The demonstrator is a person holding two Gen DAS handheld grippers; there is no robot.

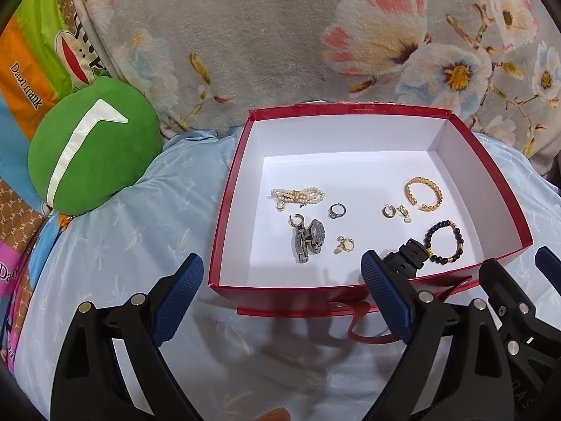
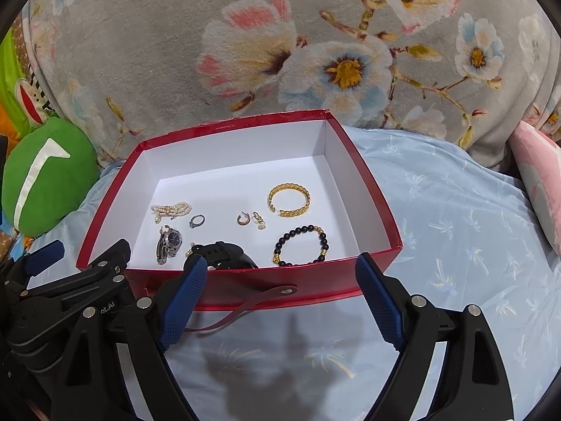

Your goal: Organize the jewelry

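The left gripper (image 1: 282, 291) hovers with its blue-padded fingers spread wide and nothing between them, just in front of the near wall of the red box (image 1: 224, 189); the right gripper (image 2: 280, 284) hangs beside it, likewise wide apart and empty, its fingers framing the same near wall. A red strap (image 2: 245, 307) hangs from a snap on that wall onto the pale blue sheet (image 2: 455, 231) under the box. Inside, on the white floor, nearest the grippers lies a black watch (image 2: 224, 254) close to the front wall, partly hidden by a fingertip in both views. Just left of it sits a small gold earring (image 1: 345, 244), then a silver watch (image 1: 310, 240) with a gold hoop (image 1: 296, 219) touching its upper end. Behind these lie a pearl bracelet (image 1: 298, 196) and a silver ring (image 1: 337, 209). To the right, a black bead bracelet (image 2: 303, 245) rests near the front, a gold cuff (image 2: 289, 200) behind it, and a pair of small earrings (image 2: 250, 220) between the cuff and the ring. A green cushion (image 1: 91, 151) lies left of the box, and a grey flowered blanket (image 1: 280, 35) rises behind it.
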